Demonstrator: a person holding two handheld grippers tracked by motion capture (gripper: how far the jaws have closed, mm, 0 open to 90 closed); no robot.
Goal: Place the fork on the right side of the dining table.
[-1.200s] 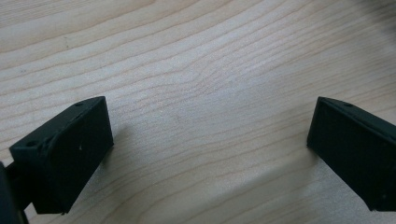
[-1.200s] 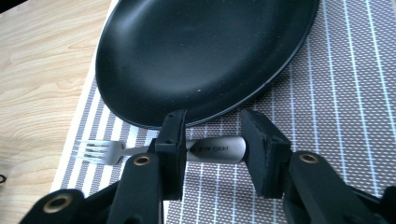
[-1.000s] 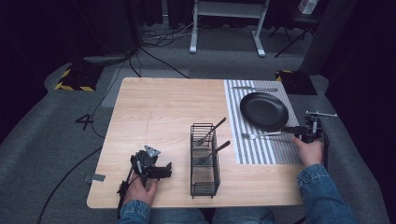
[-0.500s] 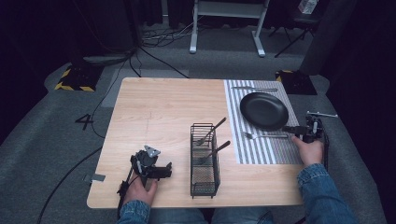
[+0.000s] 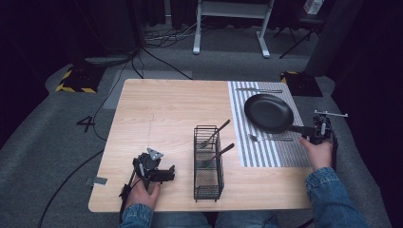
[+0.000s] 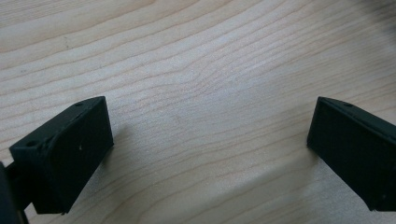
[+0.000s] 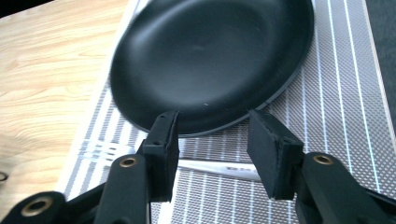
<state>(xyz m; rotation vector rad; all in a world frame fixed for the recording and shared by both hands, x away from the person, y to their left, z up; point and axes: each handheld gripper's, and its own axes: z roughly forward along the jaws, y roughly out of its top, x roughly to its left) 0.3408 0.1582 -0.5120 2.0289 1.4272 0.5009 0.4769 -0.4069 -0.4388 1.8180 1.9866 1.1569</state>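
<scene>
Grey carpet and dark curtains ring the pale wooden table (image 5: 166, 114), whose right end carries a grey-and-white striped placemat (image 5: 266, 152). On that mat, toward two o'clock from the table's middle, sits a round matte black plate (image 5: 268, 112); a silver metal fork (image 5: 271, 138) lies just beside its near rim, and a silver knife (image 5: 259, 90) lies beyond it at the mat's far edge. Near the table's six o'clock edge stands a black wire cutlery basket (image 5: 208, 166) with two dark-handled utensils (image 5: 216, 142) leaning out of it.

At seven o'clock, the left hand (image 5: 142, 194) holds the left gripper (image 5: 164, 175) low over bare wood, pointing toward three o'clock; its jaws are spread wide with nothing between them.

At three o'clock, the right hand (image 5: 317, 153), in a denim sleeve (image 5: 332, 194), reaches along the table's edge. The right gripper (image 7: 212, 154) points toward nine o'clock at the plate's rim, hovering above the fork's handle, jaws partly parted and holding nothing.
</scene>
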